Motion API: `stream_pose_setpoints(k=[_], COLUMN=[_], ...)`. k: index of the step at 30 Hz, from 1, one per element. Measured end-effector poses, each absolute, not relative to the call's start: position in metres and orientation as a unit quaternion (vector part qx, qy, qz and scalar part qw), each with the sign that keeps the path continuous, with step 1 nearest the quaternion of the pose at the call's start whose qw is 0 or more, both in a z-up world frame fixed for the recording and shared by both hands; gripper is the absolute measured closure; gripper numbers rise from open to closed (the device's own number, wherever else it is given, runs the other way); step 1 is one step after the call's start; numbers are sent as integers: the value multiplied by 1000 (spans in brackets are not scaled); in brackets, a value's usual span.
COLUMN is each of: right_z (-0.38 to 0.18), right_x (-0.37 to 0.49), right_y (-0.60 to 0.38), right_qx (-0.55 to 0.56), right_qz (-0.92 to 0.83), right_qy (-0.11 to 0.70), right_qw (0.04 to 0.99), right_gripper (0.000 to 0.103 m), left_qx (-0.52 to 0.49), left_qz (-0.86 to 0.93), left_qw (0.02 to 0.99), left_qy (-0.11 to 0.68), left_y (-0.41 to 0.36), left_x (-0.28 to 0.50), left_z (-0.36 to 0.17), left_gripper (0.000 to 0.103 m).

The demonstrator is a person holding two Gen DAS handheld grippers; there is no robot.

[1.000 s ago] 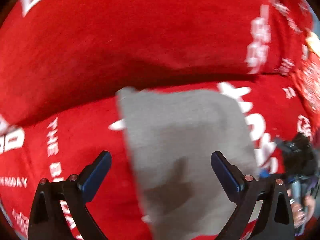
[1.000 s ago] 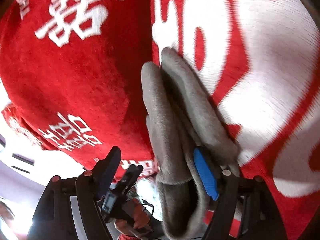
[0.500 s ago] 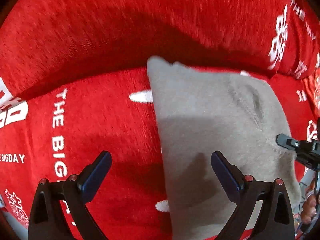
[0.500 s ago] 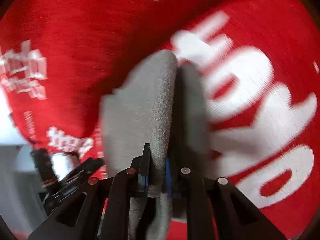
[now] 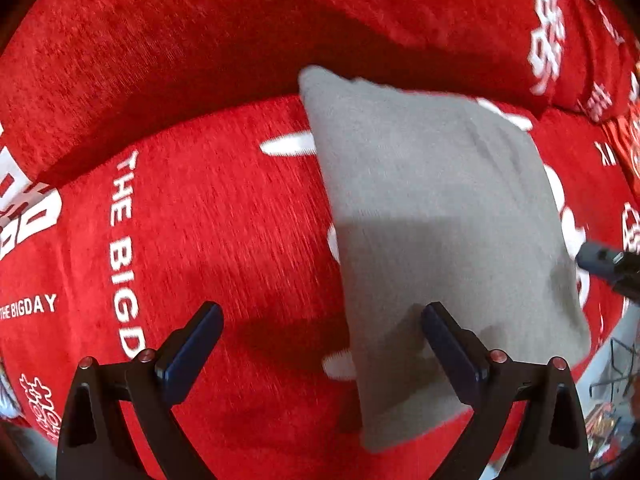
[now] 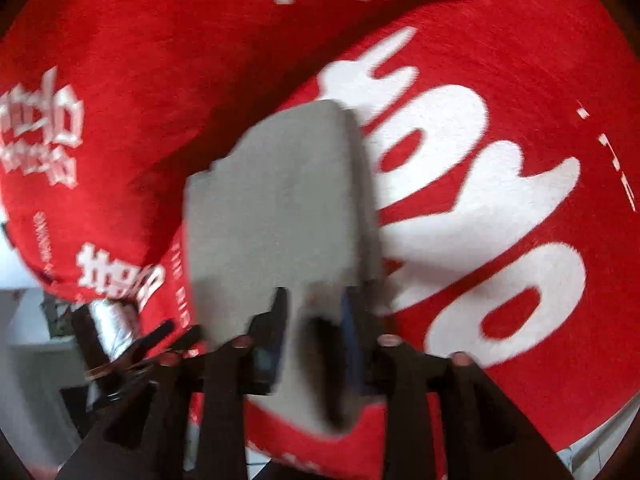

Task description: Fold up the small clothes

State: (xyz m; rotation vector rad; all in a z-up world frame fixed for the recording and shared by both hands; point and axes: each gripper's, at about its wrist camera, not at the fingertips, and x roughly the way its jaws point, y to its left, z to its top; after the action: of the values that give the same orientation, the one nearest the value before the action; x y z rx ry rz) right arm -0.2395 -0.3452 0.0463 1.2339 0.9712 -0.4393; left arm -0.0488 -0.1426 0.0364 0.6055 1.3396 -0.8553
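Observation:
A folded grey garment (image 5: 432, 216) lies on a red cloth with white lettering (image 5: 200, 216). My left gripper (image 5: 320, 332) is open and empty, just above the cloth, with its right finger over the garment's near left edge. In the right wrist view the grey garment (image 6: 280, 216) is blurred; my right gripper (image 6: 314, 320) is closed down on its near edge, with grey fabric between the fingers. The right gripper's tip also shows at the right edge of the left wrist view (image 5: 608, 264).
A red cushion or backrest with white characters (image 5: 240, 24) rises behind the garment. The red cloth's edge (image 6: 120, 276) drops off at the left of the right wrist view, with a silver object (image 6: 112, 324) and a pale floor beyond.
My right gripper went from open beside the bunched garment to shut on its edge. The garment now lies flatter and spread out. My left gripper stayed open and drifted left relative to the garment.

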Motion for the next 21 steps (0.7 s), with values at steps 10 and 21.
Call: stream_pose_setpoints(k=[10, 21], right_z=[3, 5], right_x=[-243, -269], right_y=[-299, -302], right_qx=[455, 536], right_qz=[-241, -298], right_qy=[561, 504], right_qw=[648, 608], right_gripper=[48, 40], left_qx=[285, 285], left_qz=[-367, -380], left_qw=[635, 638], left_qy=[617, 606], left_y=[-127, -106], left_x=[-76, -70], left_z=[8, 17], left_gripper=[3, 3])
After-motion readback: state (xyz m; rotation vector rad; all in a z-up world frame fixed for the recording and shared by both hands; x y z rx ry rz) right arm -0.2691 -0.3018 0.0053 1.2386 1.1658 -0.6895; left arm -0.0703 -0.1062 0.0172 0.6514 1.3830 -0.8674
